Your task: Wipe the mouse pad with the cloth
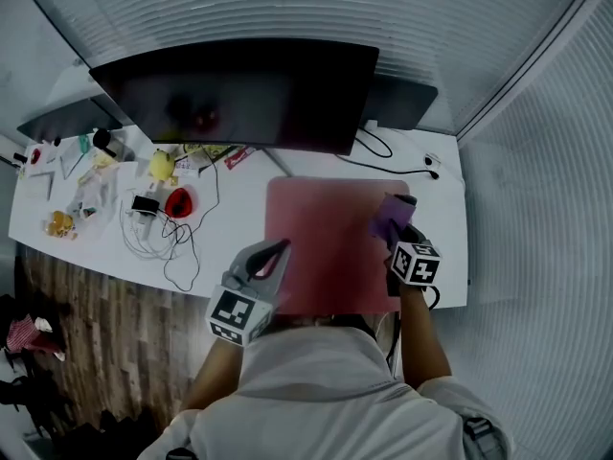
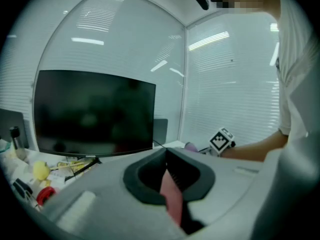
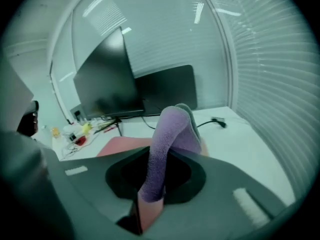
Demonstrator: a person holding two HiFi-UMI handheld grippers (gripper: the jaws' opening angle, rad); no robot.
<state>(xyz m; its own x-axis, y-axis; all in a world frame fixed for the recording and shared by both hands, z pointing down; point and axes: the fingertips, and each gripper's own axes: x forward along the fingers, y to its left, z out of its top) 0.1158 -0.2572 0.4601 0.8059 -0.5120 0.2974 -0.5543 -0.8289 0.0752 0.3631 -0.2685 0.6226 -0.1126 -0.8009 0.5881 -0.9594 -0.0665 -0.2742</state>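
One cloth (image 3: 169,134) — clamped in right hand-held gripper (image 3: 146,204), over mouse pad (image 1: 321,242).

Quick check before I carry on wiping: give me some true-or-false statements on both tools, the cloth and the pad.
1. The right tool is gripping the purple cloth. True.
2. The cloth sits at the left edge of the mouse pad. False: it is near the pad's far right corner.
3. The left tool has its jaws spread wide. False: its jaws are together with nothing between them.
4. The monitor behind the pad shows a dark screen. True.
5. The loose cables lie to the right of the pad. False: they lie to its left on the desk.
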